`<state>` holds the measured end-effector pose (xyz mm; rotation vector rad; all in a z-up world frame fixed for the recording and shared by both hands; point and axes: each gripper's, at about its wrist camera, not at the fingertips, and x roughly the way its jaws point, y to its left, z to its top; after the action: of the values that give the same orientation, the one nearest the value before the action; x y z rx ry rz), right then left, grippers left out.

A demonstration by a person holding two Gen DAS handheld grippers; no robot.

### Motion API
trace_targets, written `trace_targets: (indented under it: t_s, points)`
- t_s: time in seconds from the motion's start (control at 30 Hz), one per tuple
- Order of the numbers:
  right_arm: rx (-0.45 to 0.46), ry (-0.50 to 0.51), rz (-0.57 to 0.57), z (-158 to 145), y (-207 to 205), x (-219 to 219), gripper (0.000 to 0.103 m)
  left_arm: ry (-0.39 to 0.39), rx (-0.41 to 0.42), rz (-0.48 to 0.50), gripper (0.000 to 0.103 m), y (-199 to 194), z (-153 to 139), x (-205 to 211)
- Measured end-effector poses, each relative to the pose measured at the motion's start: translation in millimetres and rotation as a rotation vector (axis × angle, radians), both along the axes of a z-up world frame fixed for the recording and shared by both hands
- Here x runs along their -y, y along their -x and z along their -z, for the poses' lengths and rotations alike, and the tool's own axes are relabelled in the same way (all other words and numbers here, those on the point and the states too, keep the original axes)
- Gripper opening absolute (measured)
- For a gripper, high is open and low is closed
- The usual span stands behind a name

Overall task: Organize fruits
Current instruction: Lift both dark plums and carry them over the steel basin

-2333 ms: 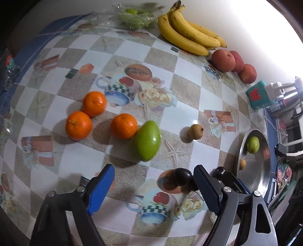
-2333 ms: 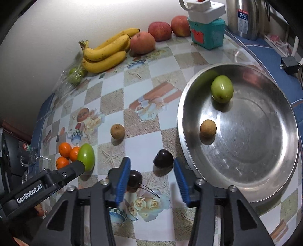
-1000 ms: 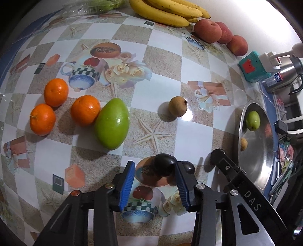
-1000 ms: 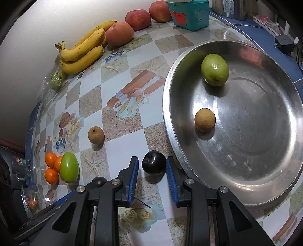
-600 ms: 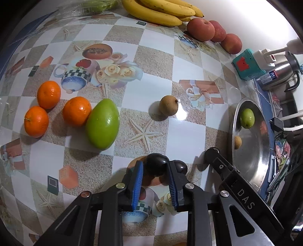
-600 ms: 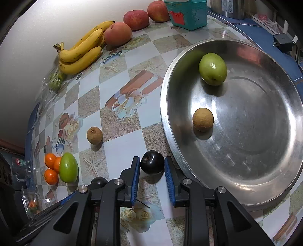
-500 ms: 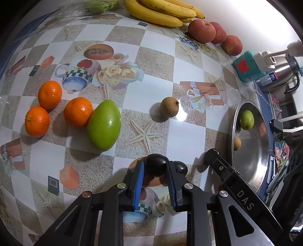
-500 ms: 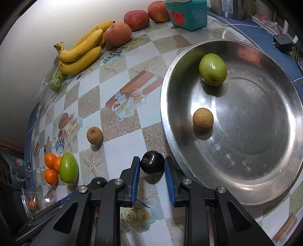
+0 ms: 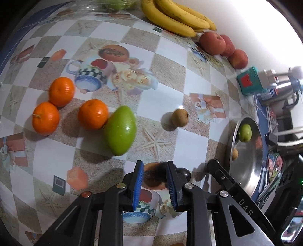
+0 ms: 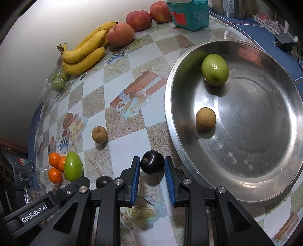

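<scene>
My right gripper (image 10: 152, 159) is shut on a dark plum (image 10: 152, 164) that rests on the tablecloth just left of the steel plate (image 10: 168, 106). My left gripper (image 9: 154, 163) points down at the cloth. Its jaws are opening slightly, and a dark plum (image 9: 161, 166) shows as a blurred patch between the tips, against the right pad. Another dark fruit (image 9: 184, 173) lies just outside that pad. The plate holds a green fruit (image 10: 215, 70) and a small brown one (image 10: 205, 118).
A green mango (image 9: 120, 130) and three oranges (image 9: 61, 91) lie to the left, and a small brown fruit (image 9: 180, 120) sits mid-table. Bananas (image 9: 176, 19) and peaches (image 9: 213, 43) line the wall. A teal box (image 10: 191, 15) and a kettle (image 9: 287, 85) stand at the back right.
Both grippers came down from wide open and closed around the dark plums. In the left wrist view the plum between the tips has gone from a clear round shape to a smaller blurred patch.
</scene>
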<state>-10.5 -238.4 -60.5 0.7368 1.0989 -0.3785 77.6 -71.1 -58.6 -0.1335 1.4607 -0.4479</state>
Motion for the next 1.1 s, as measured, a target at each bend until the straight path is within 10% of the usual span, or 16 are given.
trace_targets:
  t_s: [1.1]
  points:
    - [0.009,-0.005,0.009,-2.0,3.0,2.6,0.027,0.001,-0.007,0.061,0.029,-0.9,7.0,20.2]
